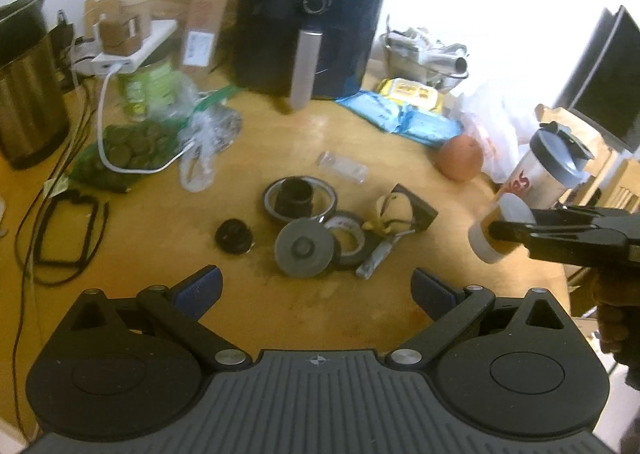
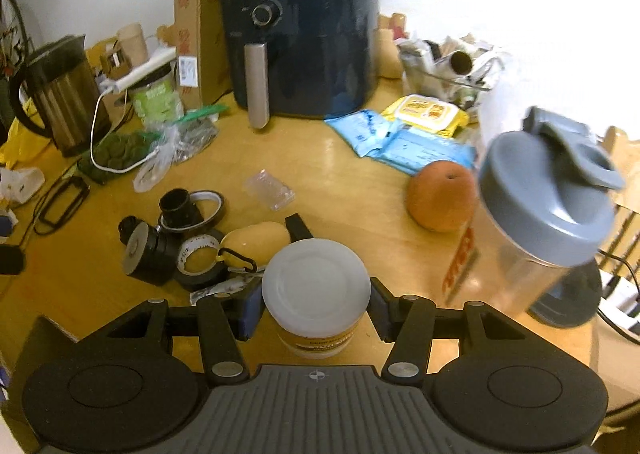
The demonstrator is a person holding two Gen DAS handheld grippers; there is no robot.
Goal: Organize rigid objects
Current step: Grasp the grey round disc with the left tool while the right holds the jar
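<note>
A white-lidded jar (image 2: 316, 294) with a yellow label is pinched between the fingers of the right gripper (image 2: 316, 308) and is held above the table (image 2: 360, 182). From the left wrist view the same jar (image 1: 496, 234) is seen tilted at the right side, clamped by the right gripper (image 1: 502, 232), just in front of a shaker bottle (image 1: 548, 170) with a grey lid. The left gripper (image 1: 316, 286) is spread wide, nothing is held in it, and it is kept over a bare part of the table (image 1: 280, 318).

A cluster of small objects is seen at the middle of the table: a tape ring (image 1: 300, 194) with a black cap (image 1: 294, 194) standing in it, a grey disc (image 1: 305, 252) leaning on a roll of black tape (image 1: 352, 242), a small black knob (image 1: 234, 236) a little to the left, and a yellow case (image 1: 386, 210) touching the tape roll. A clear plastic piece (image 1: 344, 168) lies beyond them. An orange (image 1: 460, 158) is seen near the shaker bottle, beside blue packets (image 1: 400, 114). An air fryer (image 1: 308, 26) stands at the back of the table, and a steel kettle (image 1: 28, 86) at the far left.
</note>
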